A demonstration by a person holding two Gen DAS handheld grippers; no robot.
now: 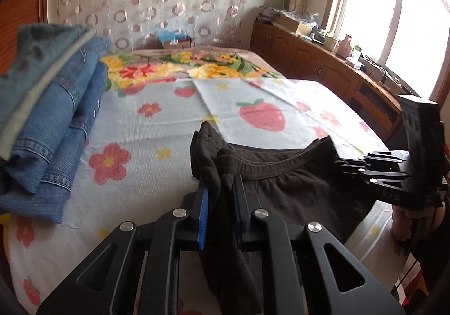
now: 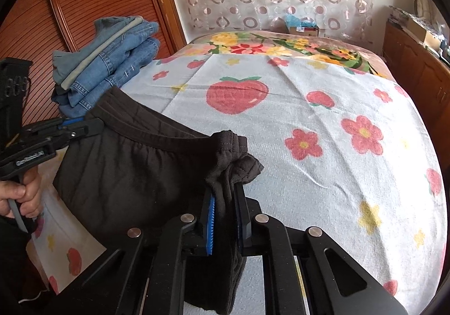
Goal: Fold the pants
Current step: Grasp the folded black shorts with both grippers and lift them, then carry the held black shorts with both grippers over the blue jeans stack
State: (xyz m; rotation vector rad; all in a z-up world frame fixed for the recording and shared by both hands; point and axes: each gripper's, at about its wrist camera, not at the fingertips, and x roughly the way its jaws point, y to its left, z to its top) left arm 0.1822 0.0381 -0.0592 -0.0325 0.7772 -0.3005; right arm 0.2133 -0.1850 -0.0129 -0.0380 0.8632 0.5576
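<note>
Dark brown pants (image 1: 284, 188) hang by the waistband between my two grippers, above the near edge of the bed. My left gripper (image 1: 220, 188) is shut on the left end of the waistband, cloth bunched between its blue pads. My right gripper (image 2: 225, 196) is shut on the right end of the waistband of the pants (image 2: 135, 174). The right gripper also shows in the left wrist view (image 1: 346, 165), and the left gripper shows in the right wrist view (image 2: 90, 125) with a hand on its handle. The pants' legs hang below, out of sight.
The bed carries a pale blue blanket (image 2: 309, 118) with flowers and strawberries. A stack of folded blue jeans (image 1: 56, 123) lies at the bed's left side, also in the right wrist view (image 2: 112, 61). A wooden cabinet (image 1: 323, 61) with clutter runs along the right under a window.
</note>
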